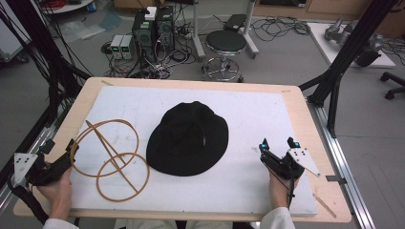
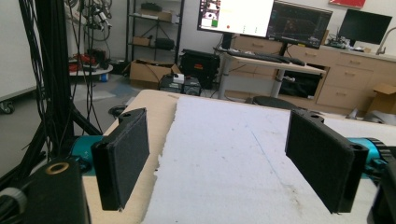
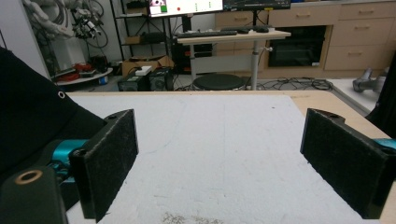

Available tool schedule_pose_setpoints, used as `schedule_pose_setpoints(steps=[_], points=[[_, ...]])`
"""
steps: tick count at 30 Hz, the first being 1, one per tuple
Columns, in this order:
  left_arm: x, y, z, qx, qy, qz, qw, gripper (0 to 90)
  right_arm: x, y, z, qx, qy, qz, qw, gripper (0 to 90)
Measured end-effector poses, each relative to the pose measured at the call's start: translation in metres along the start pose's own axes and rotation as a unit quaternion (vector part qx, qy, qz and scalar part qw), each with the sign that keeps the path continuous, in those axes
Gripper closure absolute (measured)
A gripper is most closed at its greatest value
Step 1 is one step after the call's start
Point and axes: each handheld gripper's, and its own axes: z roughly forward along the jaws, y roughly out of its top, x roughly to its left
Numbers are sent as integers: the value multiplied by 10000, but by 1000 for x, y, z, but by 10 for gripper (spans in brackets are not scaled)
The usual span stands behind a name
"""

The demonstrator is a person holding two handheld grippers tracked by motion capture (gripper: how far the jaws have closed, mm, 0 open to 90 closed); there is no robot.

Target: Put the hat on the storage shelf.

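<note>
Lab floor behind the bench point(image 1: 305, 114) holds a round stool point(image 1: 225, 44), computer towers point(image 1: 154, 27) and loose cables. Bench is light wood, covered by a white foam mat point(image 1: 258, 119).

Black brimmed hat point(image 1: 187, 139) sits crown up near the middle of the mat. Just left of it lies a wooden hoop frame point(image 1: 111, 157): thin rings joined by crossing sticks, one ring flat on the mat, another standing up at an angle. Frame's near ring is close to the hat brim; touching or not, cannot tell.

Left tongs point(image 1: 72, 147) sit at the bench's left edge, held by the person's left hand point(image 1: 56, 190), tips right at the upright ring of the frame. In the left gripper view the left tongs point(image 2: 224, 158) are spread wide apart, nothing between the pads, mat edge and bare wood below them.

Right tongs point(image 1: 278, 143) rest on the mat to the right of the hat, apart from it, held by the right hand point(image 1: 279, 187). In the right gripper view the right tongs point(image 3: 224, 158) are also wide apart and empty, with the hat point(image 3: 32, 121) at the left side of that view.

Monitors point(image 2: 236, 16) and a desk with keyboard point(image 2: 271, 58) stand farther back in the room.
</note>
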Motion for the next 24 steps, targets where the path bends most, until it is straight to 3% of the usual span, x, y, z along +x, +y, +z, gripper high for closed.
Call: schedule_pose_setpoints(steps=[9,24], points=[[-1,0,0,19,-40,-53,10000,220,-3,-2,-1,60,-1,215,9998,105],[-1,-1,3,62,-72,-38,9999,220,-2,-3,2,175,160,205,9995,105]])
